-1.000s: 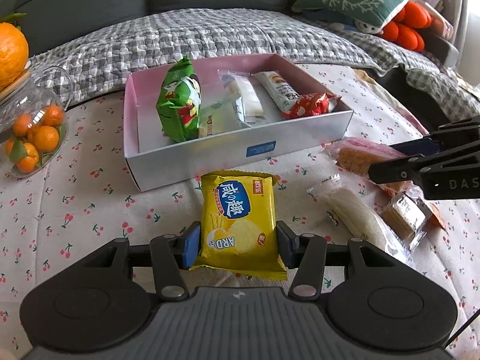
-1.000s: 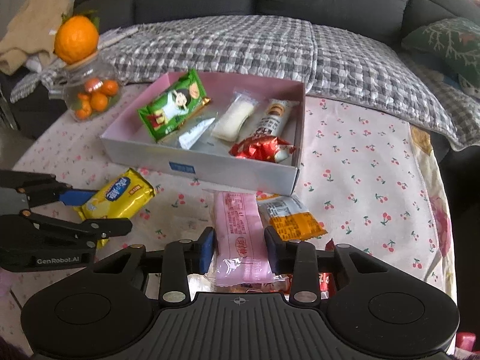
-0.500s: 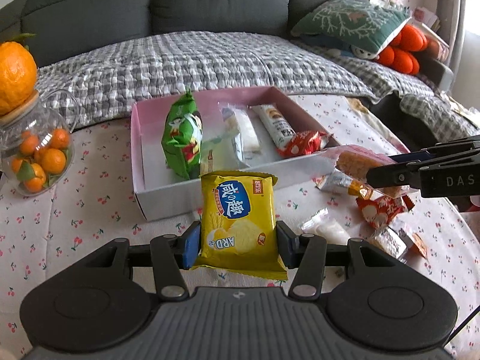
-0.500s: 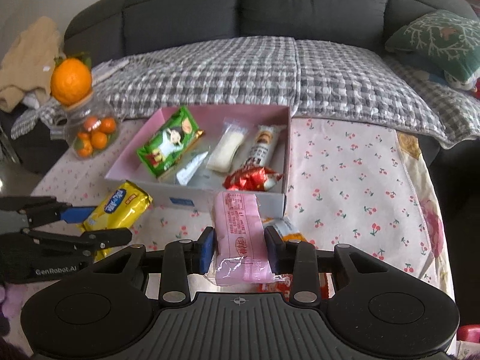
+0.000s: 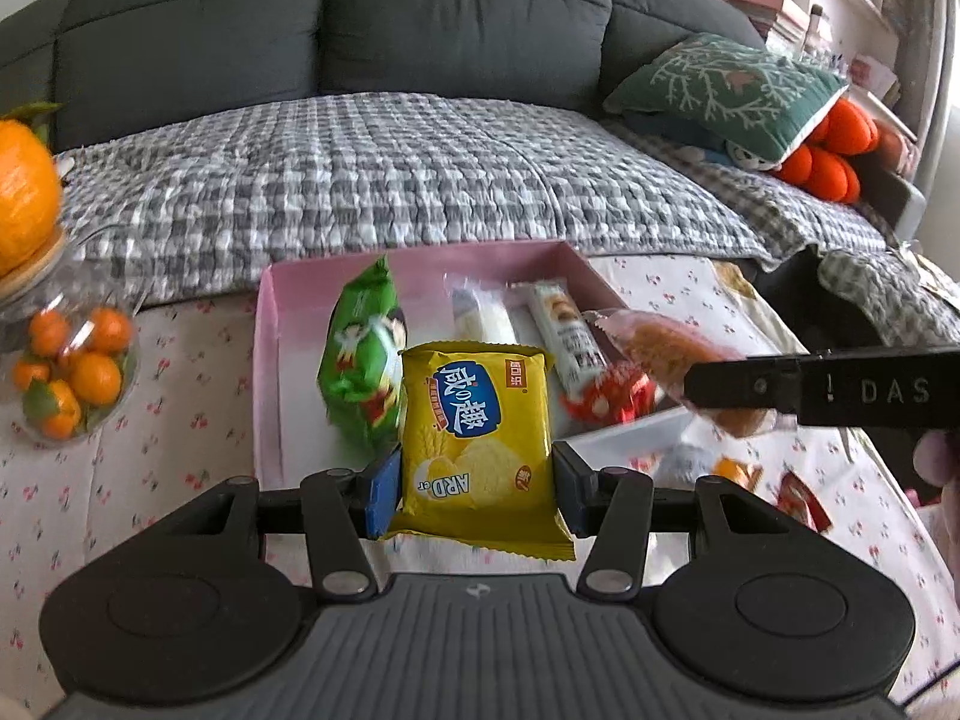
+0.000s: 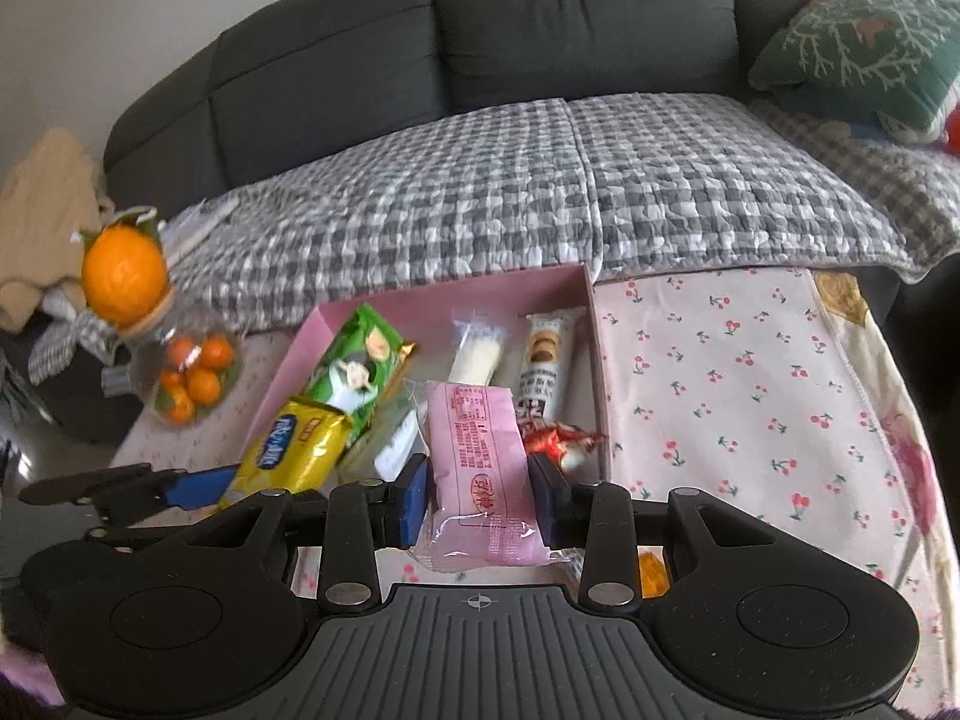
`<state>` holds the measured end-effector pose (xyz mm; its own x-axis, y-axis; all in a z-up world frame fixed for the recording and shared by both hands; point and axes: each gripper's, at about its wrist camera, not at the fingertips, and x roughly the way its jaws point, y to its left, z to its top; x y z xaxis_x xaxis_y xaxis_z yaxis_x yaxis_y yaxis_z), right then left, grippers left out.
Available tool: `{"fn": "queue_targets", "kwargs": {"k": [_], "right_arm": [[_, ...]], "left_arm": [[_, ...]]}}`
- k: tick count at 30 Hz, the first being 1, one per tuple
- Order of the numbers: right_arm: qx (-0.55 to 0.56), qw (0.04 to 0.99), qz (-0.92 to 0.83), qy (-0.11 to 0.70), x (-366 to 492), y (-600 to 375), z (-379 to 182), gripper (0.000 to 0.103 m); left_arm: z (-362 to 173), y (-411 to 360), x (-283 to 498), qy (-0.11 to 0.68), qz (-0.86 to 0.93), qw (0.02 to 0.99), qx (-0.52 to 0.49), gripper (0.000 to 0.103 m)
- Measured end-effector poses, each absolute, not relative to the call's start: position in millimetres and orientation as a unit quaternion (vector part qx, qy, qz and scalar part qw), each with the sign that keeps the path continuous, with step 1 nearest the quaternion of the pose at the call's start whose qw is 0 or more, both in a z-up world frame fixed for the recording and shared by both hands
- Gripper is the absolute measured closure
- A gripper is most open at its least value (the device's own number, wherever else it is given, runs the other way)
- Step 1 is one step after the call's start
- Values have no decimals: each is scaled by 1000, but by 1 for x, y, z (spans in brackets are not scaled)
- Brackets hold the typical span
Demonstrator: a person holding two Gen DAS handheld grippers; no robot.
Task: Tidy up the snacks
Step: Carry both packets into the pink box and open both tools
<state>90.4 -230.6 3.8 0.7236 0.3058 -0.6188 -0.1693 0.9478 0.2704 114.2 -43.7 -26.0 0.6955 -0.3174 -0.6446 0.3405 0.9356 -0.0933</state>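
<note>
both hands are carrying a snack toward the shallow pink cardboard box (image 5: 270, 360) at once. the left gripper (image 5: 471, 483) is clamping its jaws on the glossy yellow cracker packet (image 5: 477, 438), held clear of the cherry-print tablecloth (image 5: 180, 420) and hanging over the box's near edge, just in front of the green foil snack bag (image 5: 363, 366) lying inside. the right gripper (image 6: 480, 495) is pinching the pink plastic-wrapped cake bar (image 6: 480, 462), also lifted, over the box's near wall beside the red crinkled candy wrapper (image 6: 561, 441). this looks like the carry step, with the drop not yet done. next, each hand needs to come forward over a bare patch of box floor, lower, then part its jaws; room looks tight between the packets already inside, and the two grippers are close together.
</note>
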Motion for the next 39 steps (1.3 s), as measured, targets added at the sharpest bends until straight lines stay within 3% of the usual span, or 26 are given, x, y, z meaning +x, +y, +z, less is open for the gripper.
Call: {"fn": "queue_targets", "kwargs": {"k": [30,32,34,39], "right_arm": [[164,916,86,355,151,-248,-14,68],[164,916,88,356,156,-246,-13,68],[160,917,90,354,162,-244,-12,68],[158,919,94,350,177,-239,-12,68]], "left_arm": [[-59,-45,202,384,-120,915,38,54],[-58,-45,198,383,-130,914,33,49],[-56,-47,198,382,-147,912,25,31],[-49,-45,182,372,-162,914,21,17]]}}
